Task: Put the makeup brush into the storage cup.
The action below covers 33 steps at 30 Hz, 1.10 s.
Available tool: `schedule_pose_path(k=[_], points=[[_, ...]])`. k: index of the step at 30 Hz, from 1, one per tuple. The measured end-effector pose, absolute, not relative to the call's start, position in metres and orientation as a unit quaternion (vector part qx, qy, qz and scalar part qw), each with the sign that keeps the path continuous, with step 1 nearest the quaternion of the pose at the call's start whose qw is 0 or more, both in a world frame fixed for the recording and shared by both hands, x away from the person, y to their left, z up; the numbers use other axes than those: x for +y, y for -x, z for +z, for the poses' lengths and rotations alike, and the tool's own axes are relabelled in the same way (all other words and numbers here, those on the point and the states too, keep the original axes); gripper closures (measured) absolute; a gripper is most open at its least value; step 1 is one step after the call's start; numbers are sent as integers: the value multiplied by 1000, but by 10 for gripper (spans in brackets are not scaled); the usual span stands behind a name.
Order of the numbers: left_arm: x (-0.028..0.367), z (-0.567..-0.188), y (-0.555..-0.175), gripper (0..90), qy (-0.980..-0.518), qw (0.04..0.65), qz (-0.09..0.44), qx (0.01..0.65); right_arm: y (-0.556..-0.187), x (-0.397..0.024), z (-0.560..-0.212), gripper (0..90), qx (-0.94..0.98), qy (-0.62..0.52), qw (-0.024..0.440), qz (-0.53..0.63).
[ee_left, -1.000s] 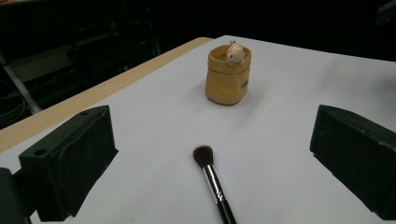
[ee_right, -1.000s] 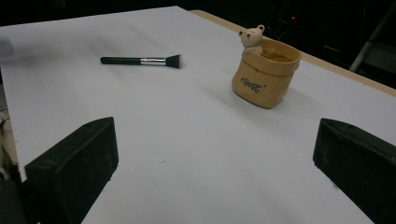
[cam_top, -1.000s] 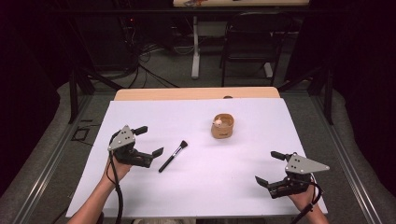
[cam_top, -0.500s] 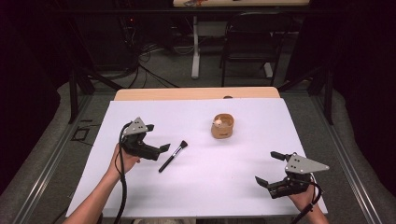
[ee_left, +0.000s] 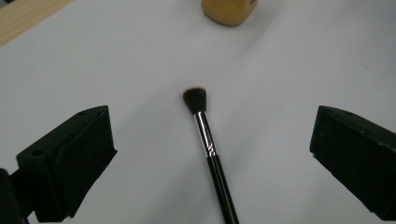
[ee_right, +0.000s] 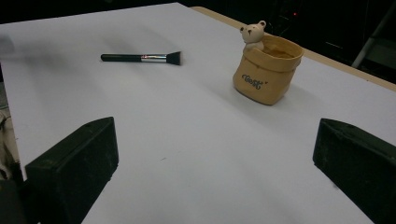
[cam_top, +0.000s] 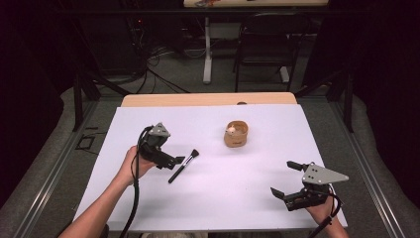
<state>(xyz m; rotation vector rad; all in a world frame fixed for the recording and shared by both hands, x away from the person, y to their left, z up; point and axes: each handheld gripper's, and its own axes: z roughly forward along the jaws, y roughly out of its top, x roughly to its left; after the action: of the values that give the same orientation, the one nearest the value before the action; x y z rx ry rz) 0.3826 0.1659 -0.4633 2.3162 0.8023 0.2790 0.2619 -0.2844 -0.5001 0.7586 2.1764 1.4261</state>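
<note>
Your left tool (cam_top: pixel 171 159), jaws spread wide, hovers at the handle end of the makeup brush (cam_top: pixel 183 165) lying flat on the white counter (cam_top: pixel 257 198). Centre the black handle between the jaws, lower squarely, then close. Your right tool (cam_top: pixel 287 179) waits spread near the counter's edge.
</note>
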Motion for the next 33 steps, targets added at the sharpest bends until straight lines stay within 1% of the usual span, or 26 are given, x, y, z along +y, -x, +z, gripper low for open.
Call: schedule_pose_path(k=[6,11,23,26,27,29,33], points=[[162,-467,-386,0,-895,296,92,321,-262,-284,-500,0,786,-274,212,513],[158,-470,-388,0,-902,267,90,326,-262,-284,-501,0,786,-275,211,511],[146,-482,-390,9,-911,222,77,338,-262,-285,-501,0,787,-275,212,509],[144,-486,-391,80,-914,218,68,334,-262,-285,-501,0,788,-275,212,509],[143,-488,-391,133,-915,217,64,334,-262,-285,-501,1,788,-274,213,508],[142,-492,-391,161,-917,211,58,334,-262,-285,-501,1,788,-275,213,508],[140,-499,-392,282,-919,197,48,337,-262,-285,-501,2,789,-273,213,508]])
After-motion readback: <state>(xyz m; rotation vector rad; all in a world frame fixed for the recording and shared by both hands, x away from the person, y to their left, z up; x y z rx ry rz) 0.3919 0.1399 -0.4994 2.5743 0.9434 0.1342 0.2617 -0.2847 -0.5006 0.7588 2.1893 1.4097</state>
